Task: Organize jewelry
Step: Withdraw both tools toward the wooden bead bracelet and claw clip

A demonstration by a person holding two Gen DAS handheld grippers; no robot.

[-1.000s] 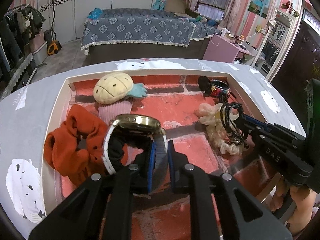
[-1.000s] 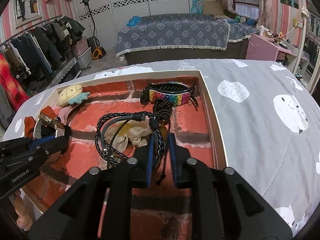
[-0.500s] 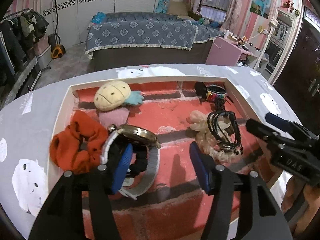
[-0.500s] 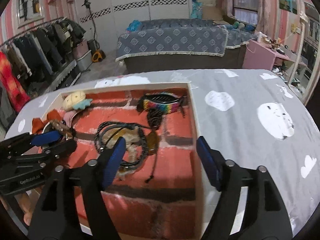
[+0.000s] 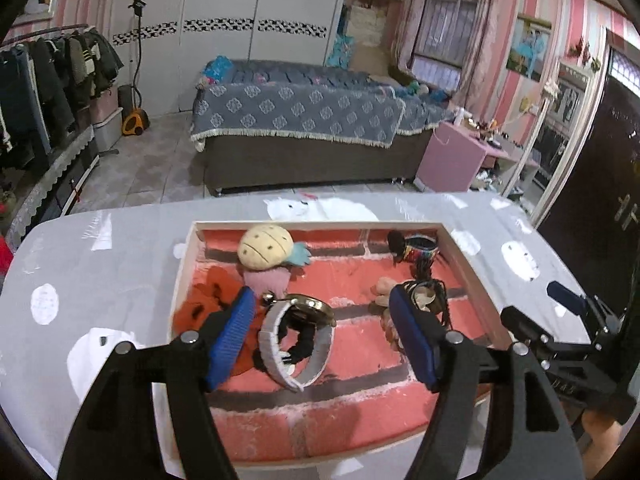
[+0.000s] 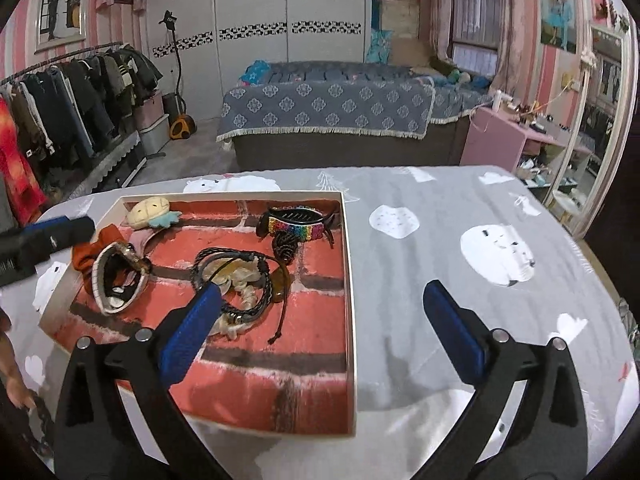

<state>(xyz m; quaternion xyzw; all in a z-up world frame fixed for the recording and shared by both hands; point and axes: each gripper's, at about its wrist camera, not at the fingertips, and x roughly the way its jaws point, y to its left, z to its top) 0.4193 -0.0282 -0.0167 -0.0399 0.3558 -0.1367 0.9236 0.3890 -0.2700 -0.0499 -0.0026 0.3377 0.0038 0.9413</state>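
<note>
Looking down past your two grippers, you see a table under a grey cloth (image 6: 440, 264) with white cartoon shapes, and on it a shallow white-rimmed tray (image 6: 347, 280) lined with a red brick pattern. Everything below is placed relative to that tray.

Your left gripper (image 5: 320, 328) hangs above its near half, jaws opening and spread, nothing between them. Your right gripper (image 6: 320, 316) hangs over its near right rim, jaws opening very wide, also empty; one finger is over the tray, the other over the cloth.

Inside the tray, an orange scrunchie (image 5: 204, 300) sits at the left wall. Just beside it, towards the middle, a watch (image 5: 296, 336) with a pale strap stands on edge. A plush pineapple (image 5: 266, 246) lies at the far left corner. A bundle of black cords (image 6: 236, 268) rests on a pale scrunchie (image 6: 240, 280) right of centre. A rainbow hair clip (image 6: 294, 226) lies at the far right corner.
</note>
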